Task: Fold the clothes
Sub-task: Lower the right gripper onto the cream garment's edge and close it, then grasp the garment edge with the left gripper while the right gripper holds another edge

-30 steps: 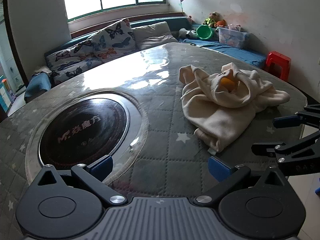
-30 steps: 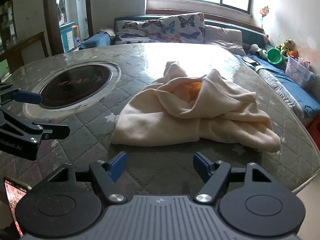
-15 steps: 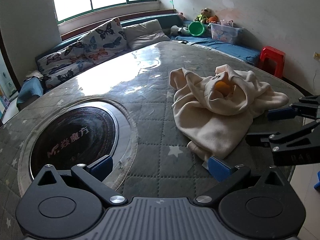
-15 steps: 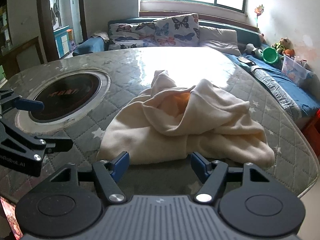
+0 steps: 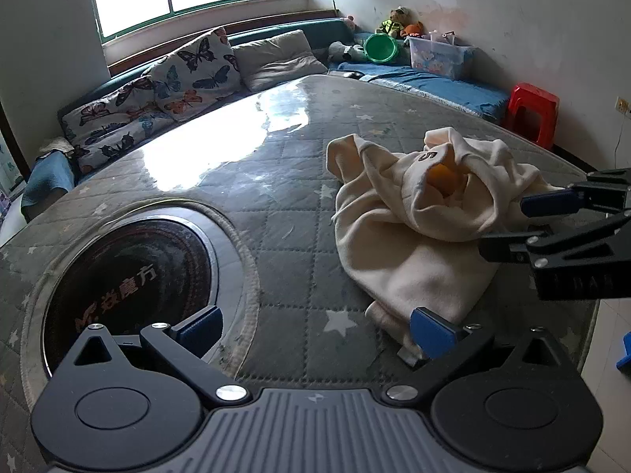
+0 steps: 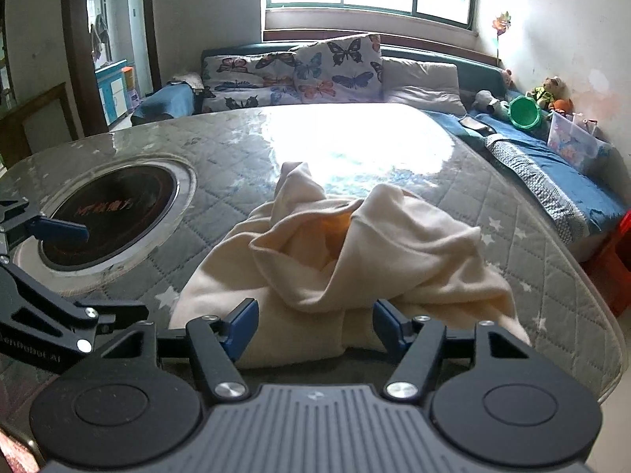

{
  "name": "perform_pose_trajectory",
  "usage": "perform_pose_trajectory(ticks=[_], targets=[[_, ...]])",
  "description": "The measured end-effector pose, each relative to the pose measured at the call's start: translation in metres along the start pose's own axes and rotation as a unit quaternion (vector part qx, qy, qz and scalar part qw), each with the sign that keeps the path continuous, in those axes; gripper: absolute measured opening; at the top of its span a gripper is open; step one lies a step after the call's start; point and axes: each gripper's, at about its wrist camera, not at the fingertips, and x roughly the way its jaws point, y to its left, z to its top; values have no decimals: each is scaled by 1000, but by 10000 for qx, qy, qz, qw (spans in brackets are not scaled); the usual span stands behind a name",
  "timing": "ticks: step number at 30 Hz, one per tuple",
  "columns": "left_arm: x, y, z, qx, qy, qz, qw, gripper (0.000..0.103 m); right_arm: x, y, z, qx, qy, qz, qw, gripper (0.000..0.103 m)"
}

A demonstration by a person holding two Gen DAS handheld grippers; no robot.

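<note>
A cream garment (image 5: 414,236) lies crumpled in a loose heap on the right part of the round quilted worktop (image 5: 276,205), close to the near edge. Its folds rise into a hood-like pocket at the middle, with a patch of orange (image 5: 443,177) showing inside; whether that is a print or a separate piece of cloth is hard to tell. A dark "S" mark sits on the fabric just beside the orange. One narrow part trails toward the far side, and a hem with a small white tag reaches the near edge by the left claw.

The left claw (image 5: 315,325) is held low over the worktop with its blue-padded fingers spread wide apart; the right pad (image 5: 432,331) is at the garment's near hem, seemingly touching it, while the other pad is over the rim of the dark round inset (image 5: 130,272) set into the worktop. The right claw (image 6: 315,321) comes at the heap from the side, fingers likewise apart, with the near fold of the garment (image 6: 347,260) lying between the pads; nothing is clamped. In the left wrist view it shows at the right edge, its tips against the cloth.

Beyond the worktop runs a bench with butterfly cushions (image 6: 315,71) under the window.
</note>
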Motion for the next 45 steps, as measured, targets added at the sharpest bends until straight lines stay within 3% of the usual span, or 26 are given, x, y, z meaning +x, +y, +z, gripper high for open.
perform_pose_trajectory(ticks=[24, 37, 45], targets=[[18, -14, 18, 98, 75, -74, 9999, 103, 29, -25, 25, 109, -79, -236, 9996, 56], [23, -8, 19, 11, 94, -51, 9999, 103, 32, -42, 16, 248, -151, -355, 9989, 13], [19, 2, 23, -190, -20, -18, 9998, 103, 1, -38, 7, 155, -363, 47, 9992, 9]])
